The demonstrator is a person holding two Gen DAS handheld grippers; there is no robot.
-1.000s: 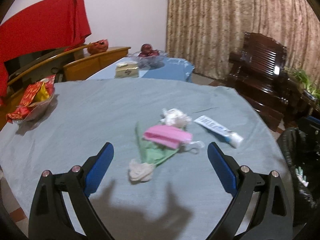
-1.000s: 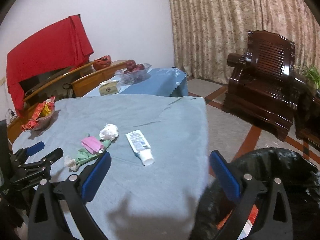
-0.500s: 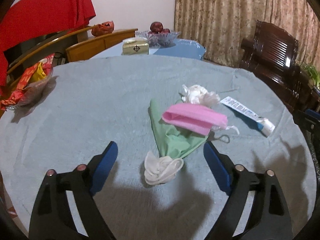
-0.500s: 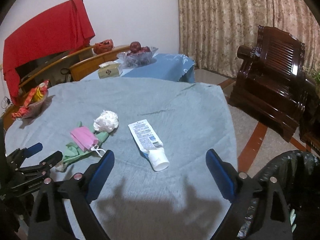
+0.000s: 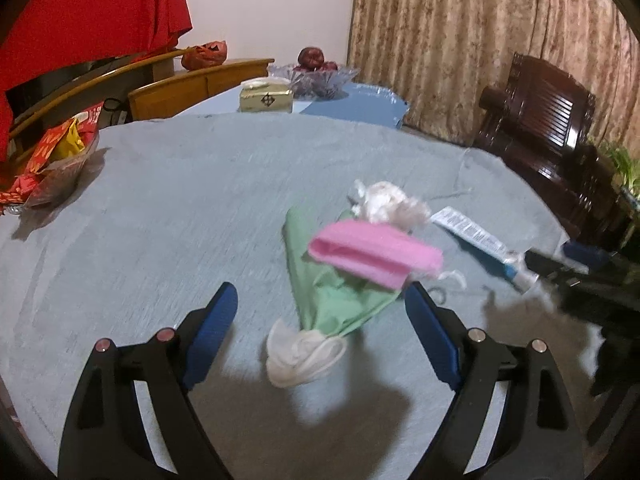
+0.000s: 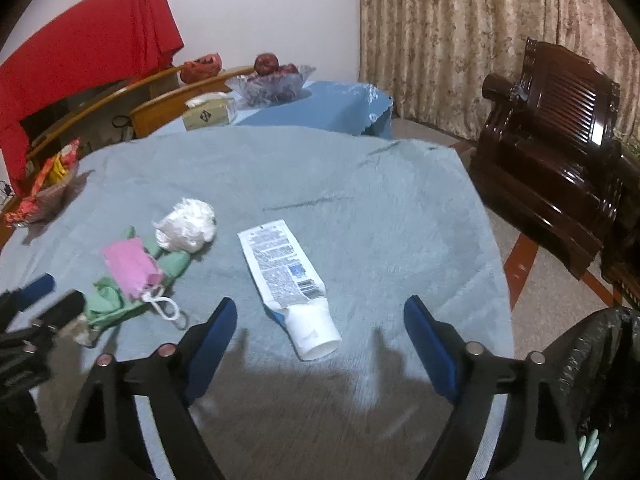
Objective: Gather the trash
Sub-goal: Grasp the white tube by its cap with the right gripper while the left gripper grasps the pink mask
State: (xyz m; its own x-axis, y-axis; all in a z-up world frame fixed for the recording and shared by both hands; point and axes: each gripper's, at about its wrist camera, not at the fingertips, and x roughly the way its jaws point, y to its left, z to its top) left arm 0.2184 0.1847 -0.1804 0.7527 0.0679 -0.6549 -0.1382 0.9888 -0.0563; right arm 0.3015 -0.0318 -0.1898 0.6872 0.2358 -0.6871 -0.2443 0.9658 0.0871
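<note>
Pink mask (image 5: 374,254) over green mask (image 5: 332,300), crumpled, white toothpaste tube (image 6: 288,280) flattened, both tongs released

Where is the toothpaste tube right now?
In the right wrist view the toothpaste tube lies on the grey tablecloth, just ahead of the open right claw, right of the crumpled tissue.

On my grey cloth lay a pink mask (image 5: 376,254) atop a green mask (image 5: 334,292); a crumpled white tissue (image 6: 187,229) just beyond; a flattened white tube (image 6: 288,280), cap towards me.
</note>
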